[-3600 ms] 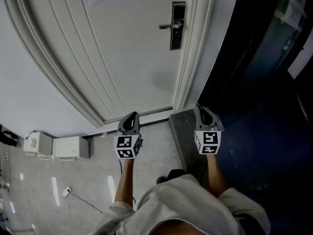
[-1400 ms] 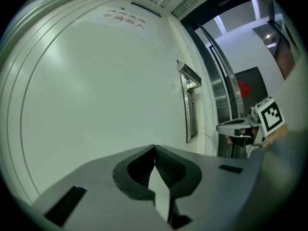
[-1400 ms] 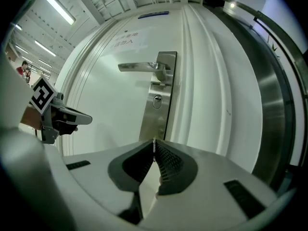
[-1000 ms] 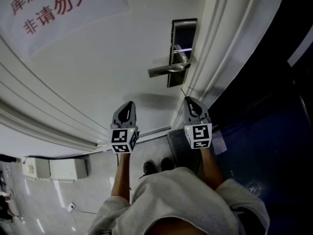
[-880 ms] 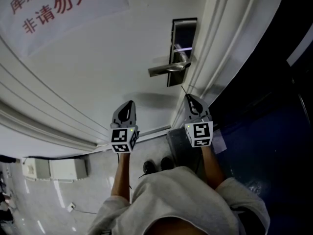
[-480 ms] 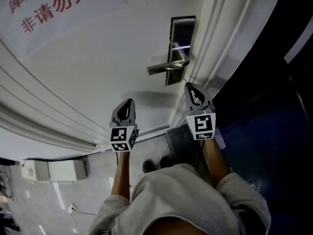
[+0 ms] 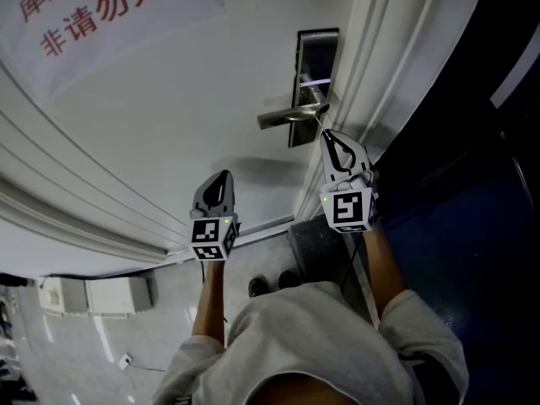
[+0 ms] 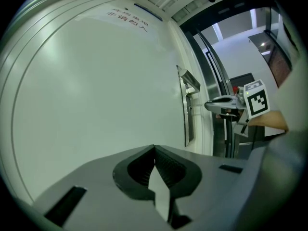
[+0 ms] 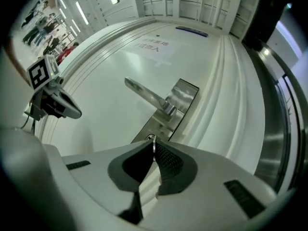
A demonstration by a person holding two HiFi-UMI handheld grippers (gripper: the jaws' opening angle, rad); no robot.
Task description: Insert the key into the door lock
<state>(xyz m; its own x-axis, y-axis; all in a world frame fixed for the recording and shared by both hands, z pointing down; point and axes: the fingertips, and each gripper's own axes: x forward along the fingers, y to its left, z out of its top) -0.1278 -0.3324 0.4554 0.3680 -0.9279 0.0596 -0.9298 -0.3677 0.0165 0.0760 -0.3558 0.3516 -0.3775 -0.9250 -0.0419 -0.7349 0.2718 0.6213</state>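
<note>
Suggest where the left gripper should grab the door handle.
Door handle: probably the free end, away from the lock plate. It's a flat bar standing off the door, so come straight at the door, one jaw above, one below.

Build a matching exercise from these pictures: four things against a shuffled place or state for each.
1. white paper sign with red characters
2. silver lever door handle
3. left gripper
4. right gripper

A. fingers shut on a thin metal key
B. upper left of the white door
C. fingers shut, nothing between them
D. sticks out from the dark metal lock plate

Pairs: 1-B, 2-D, 3-C, 4-A.
</note>
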